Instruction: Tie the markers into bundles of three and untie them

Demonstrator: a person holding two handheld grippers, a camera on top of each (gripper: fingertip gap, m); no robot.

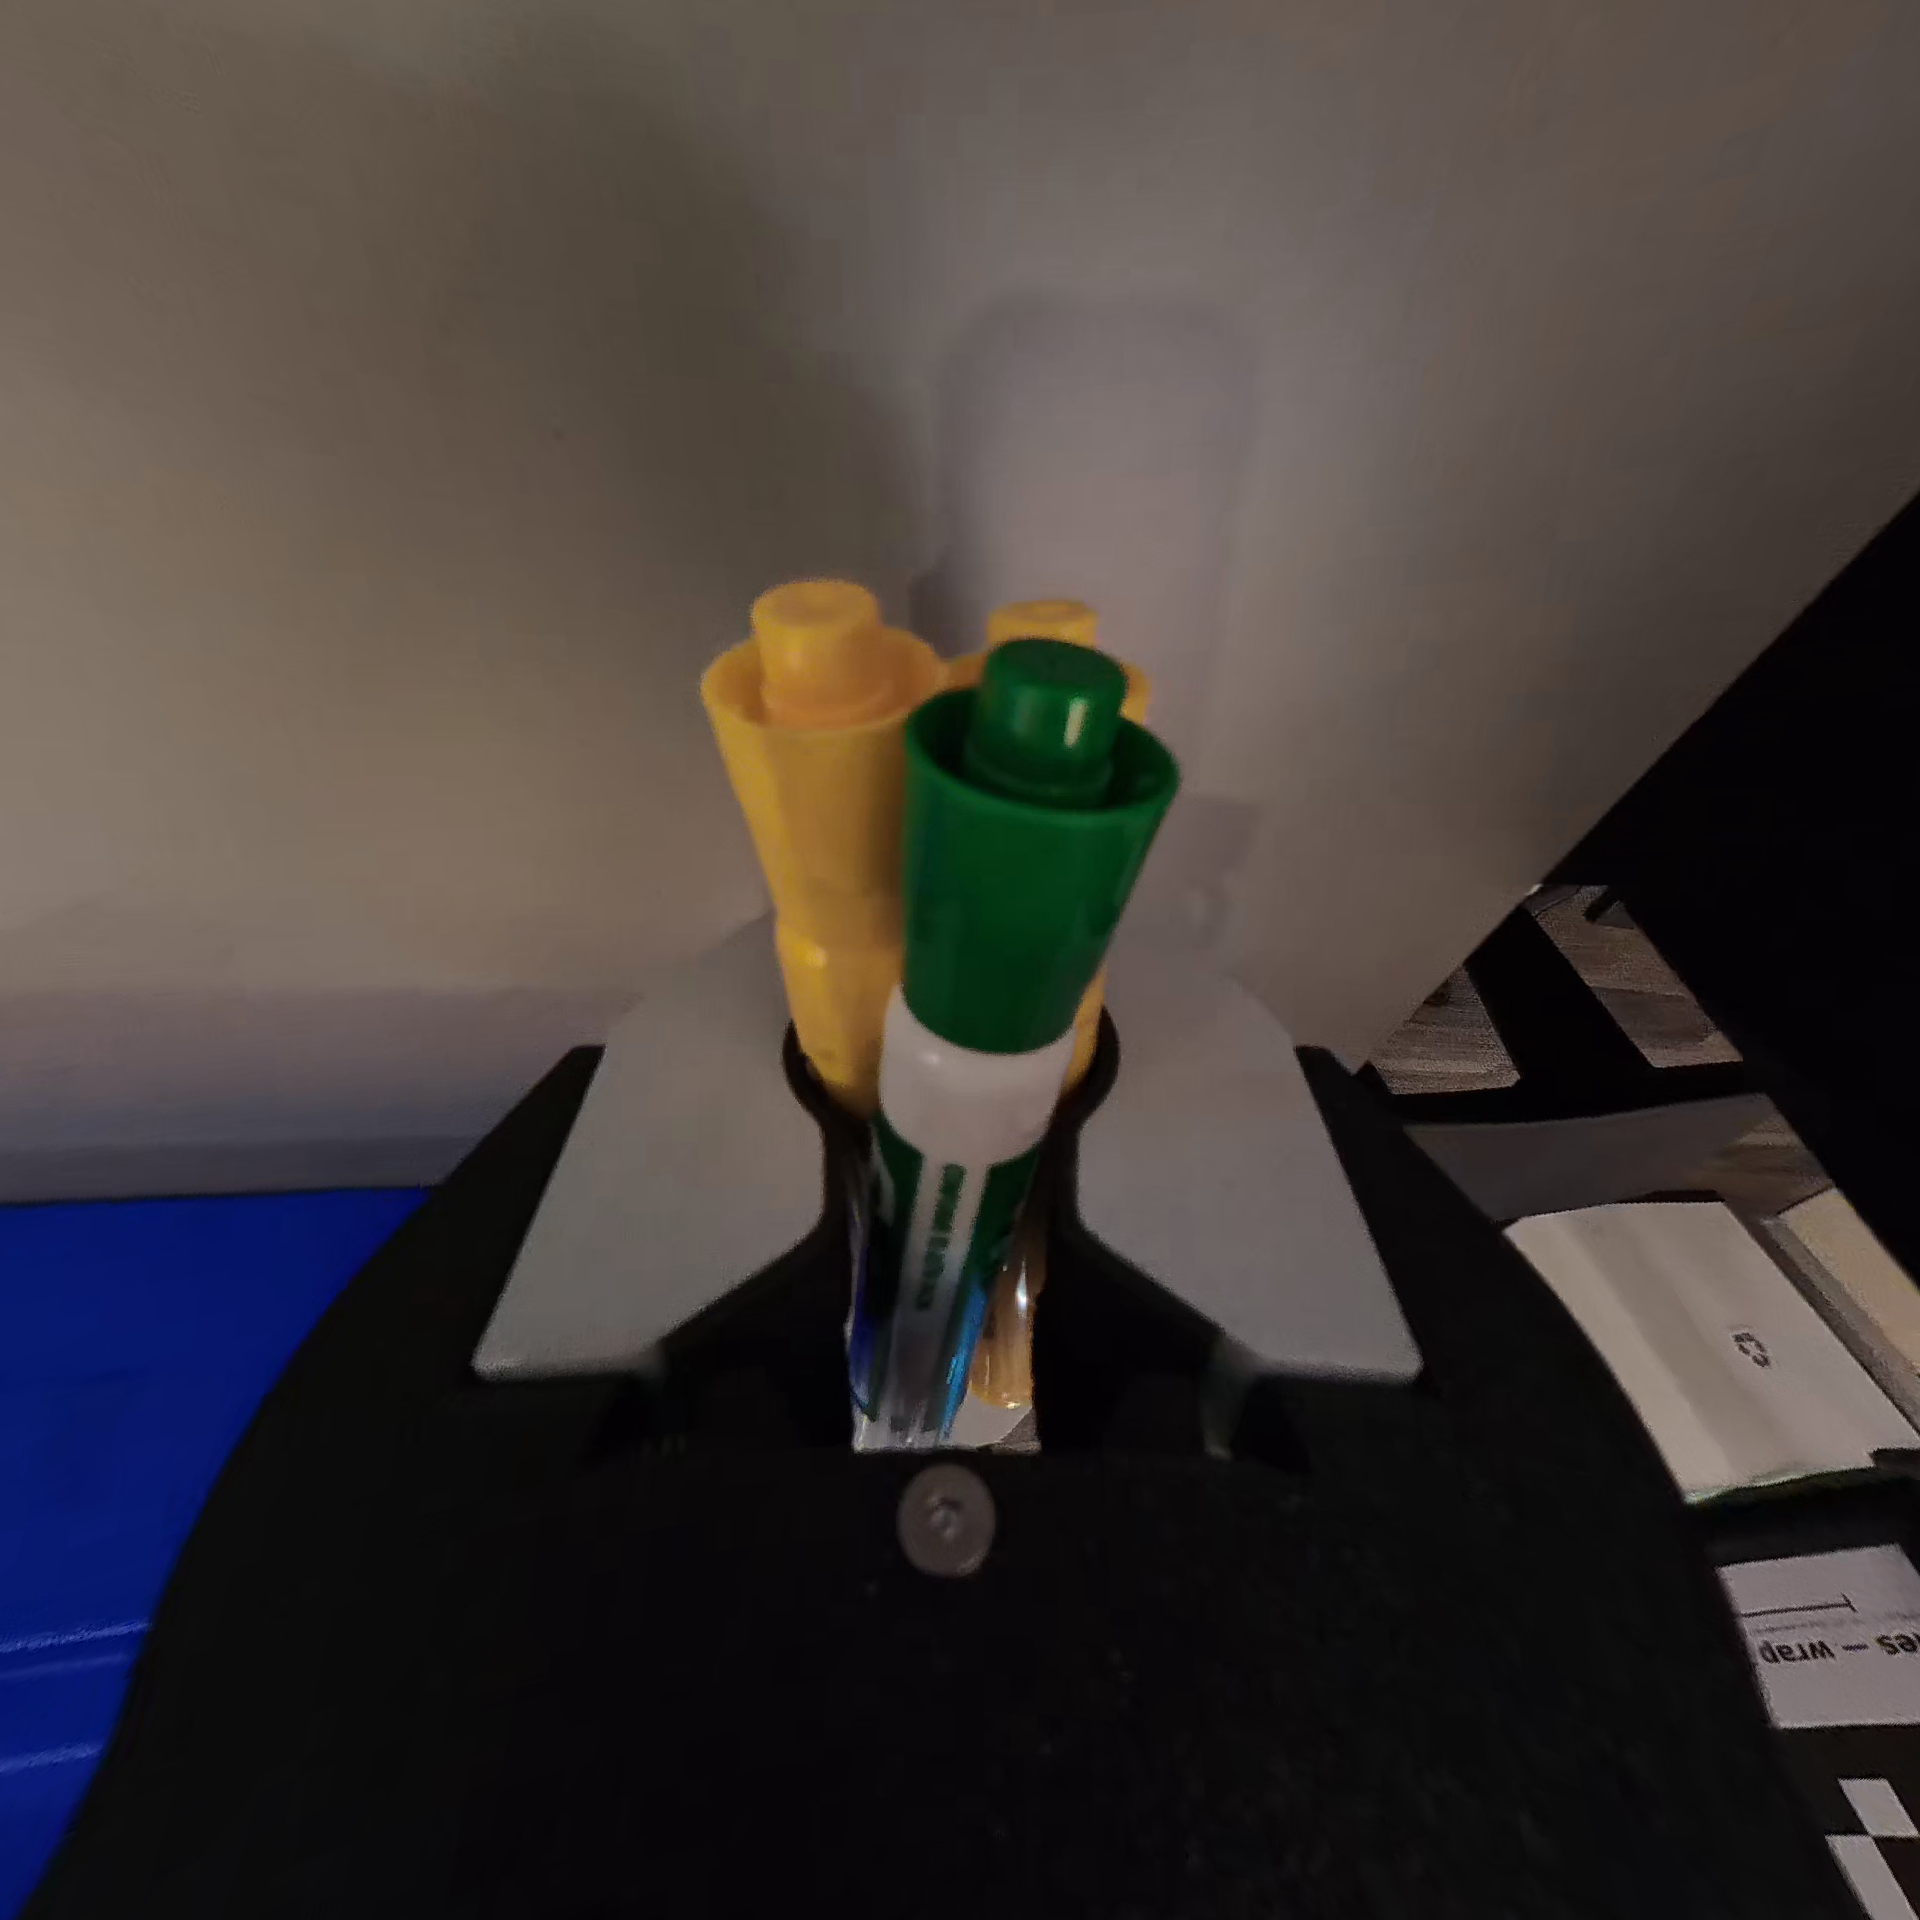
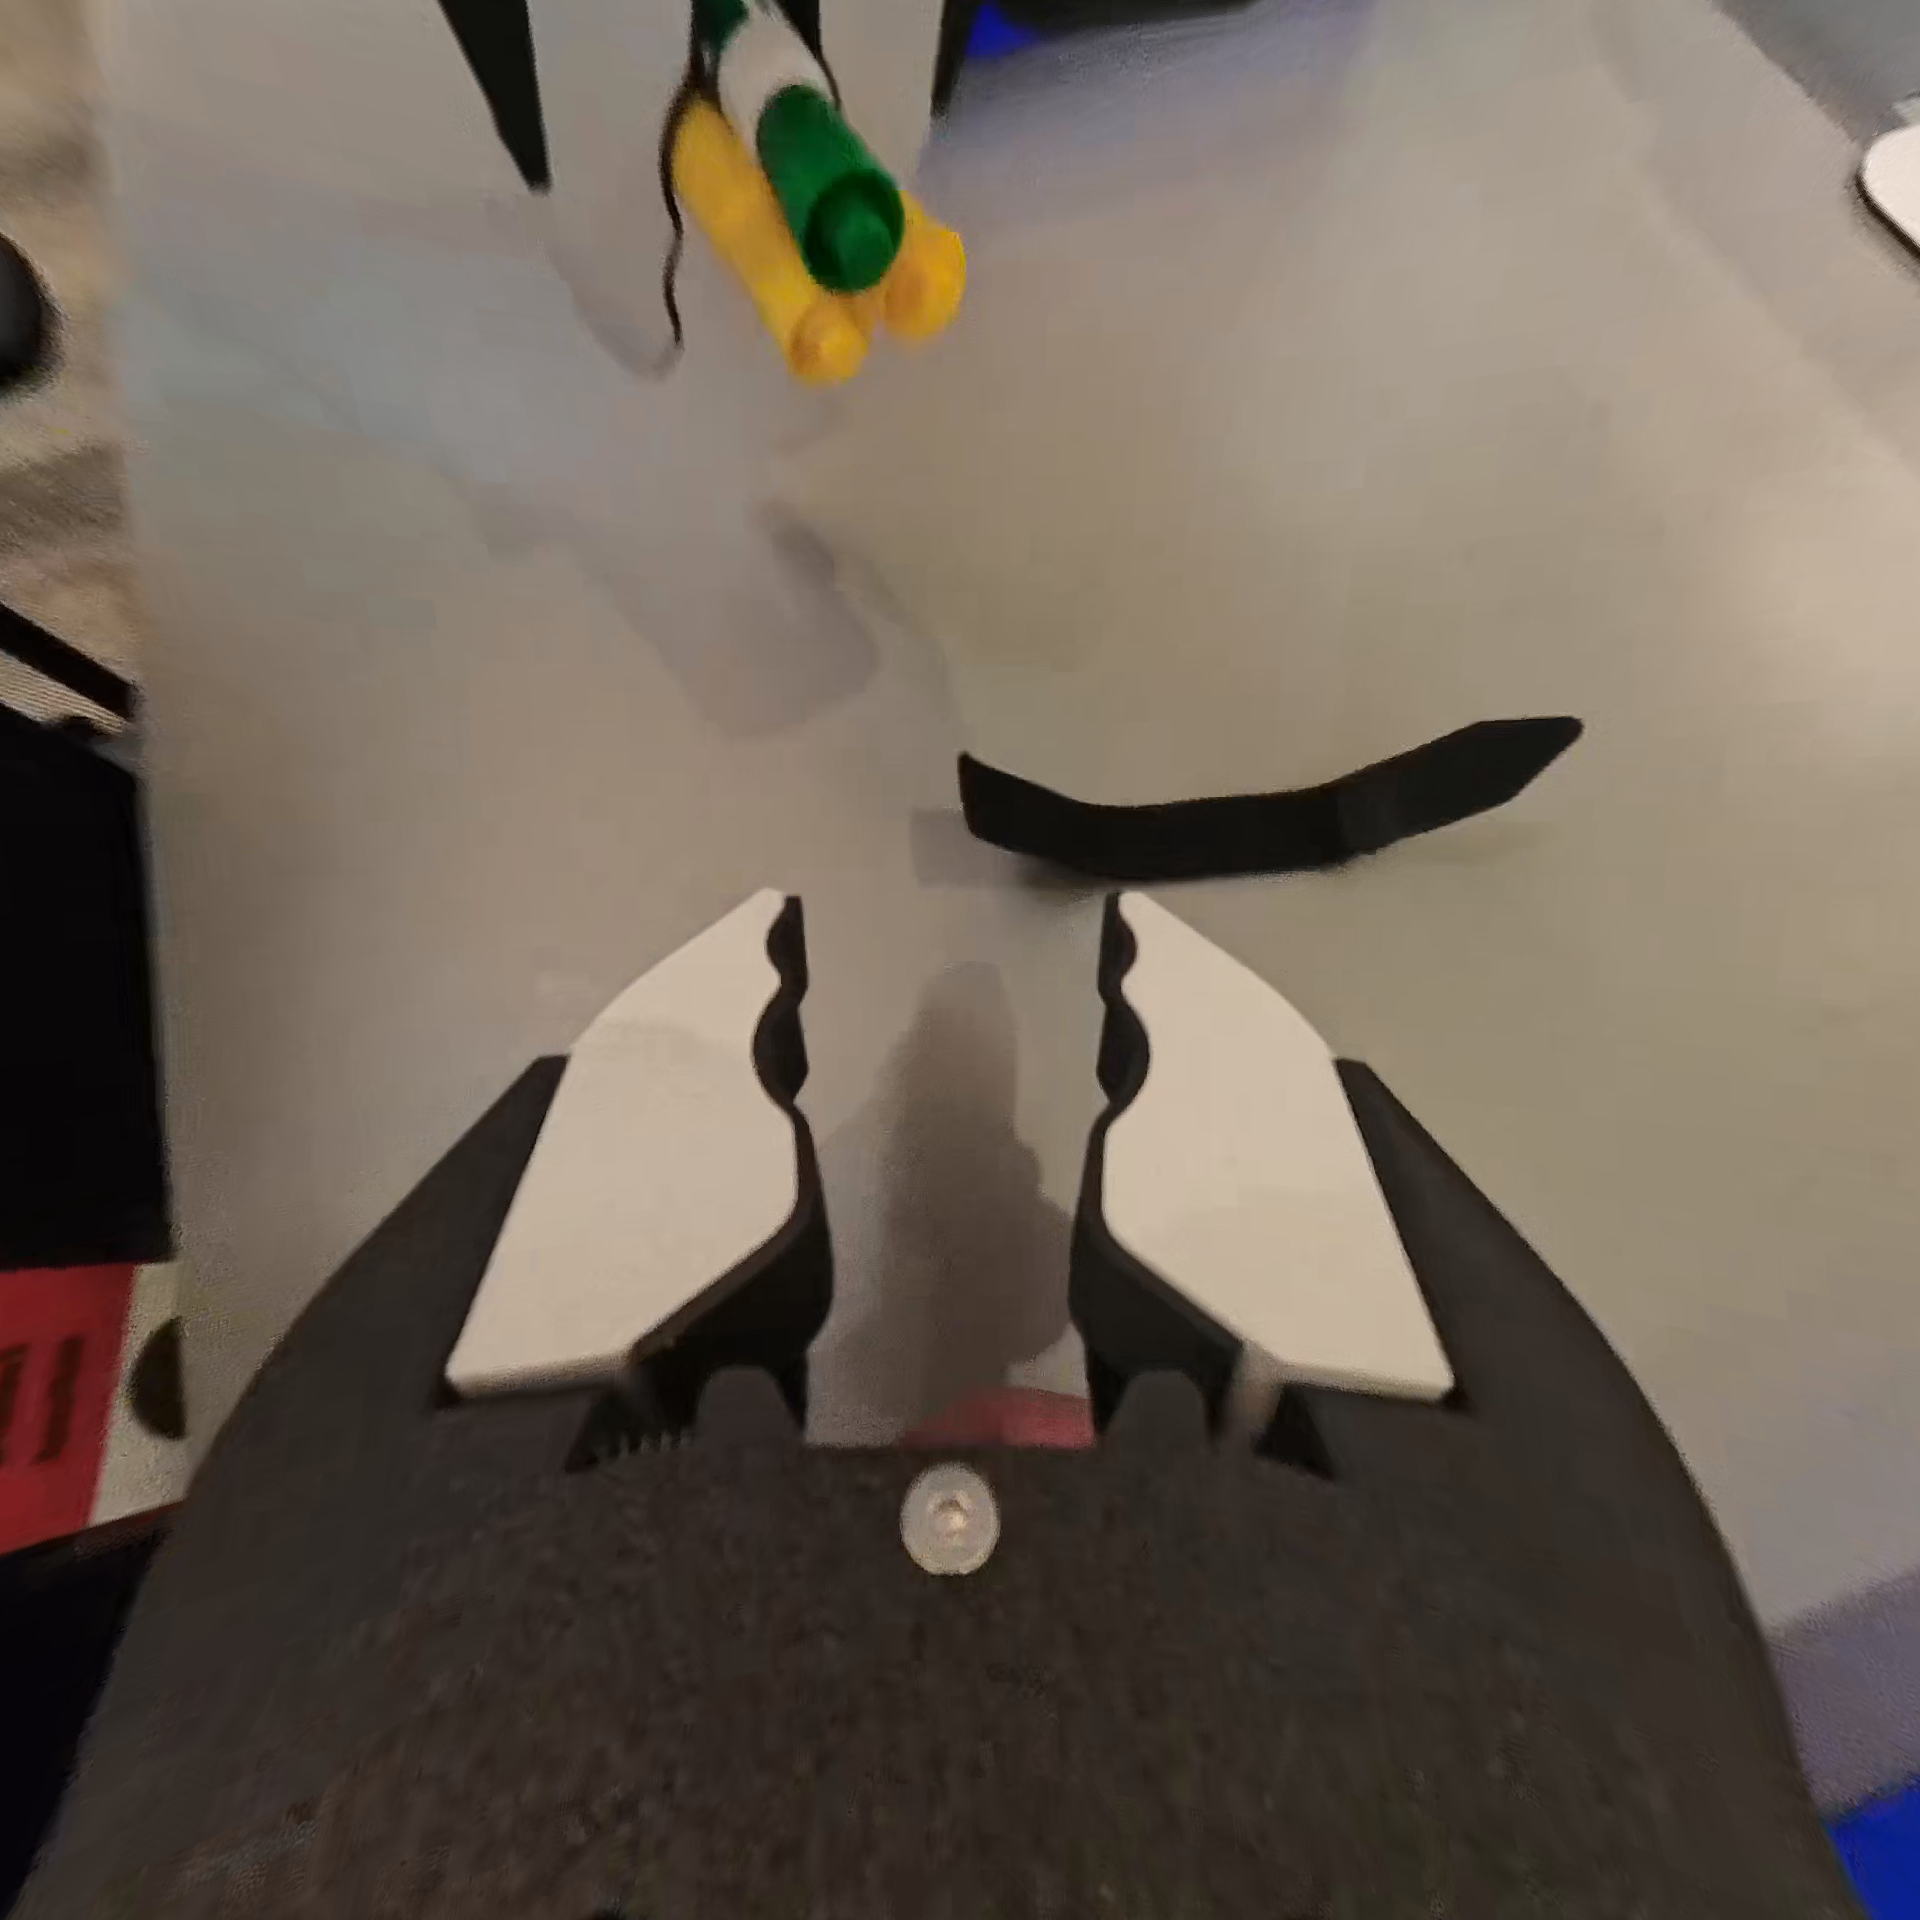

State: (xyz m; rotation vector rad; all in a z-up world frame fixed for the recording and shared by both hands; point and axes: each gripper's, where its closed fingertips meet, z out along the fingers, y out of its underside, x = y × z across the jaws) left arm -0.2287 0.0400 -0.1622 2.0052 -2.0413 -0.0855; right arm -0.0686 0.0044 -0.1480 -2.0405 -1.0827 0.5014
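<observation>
— Clamping three markers, was it?
— Yes: the left gripper (image 1: 951,1049) gripped the green marker (image 1: 1023,883) and two yellow markers (image 1: 821,821), lifted over the grey table (image 2: 1351,499).
— And the right gripper (image 2: 951,914)?
— Jaws apart, empty, with open table all around; the black strap (image 2: 1247,800) lay just beyond (flat, far-right). The marker barrels were hidden; a thin dark cord (image 2: 673,239) dangling beside them was blurred.

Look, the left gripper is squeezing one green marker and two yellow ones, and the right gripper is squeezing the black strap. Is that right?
Not quite. The right gripper holds nothing: the right wrist view shows its jaws apart, with the black strap lying loose on the grey table beyond them. The left gripper does grip the green marker and two yellow markers.
</observation>
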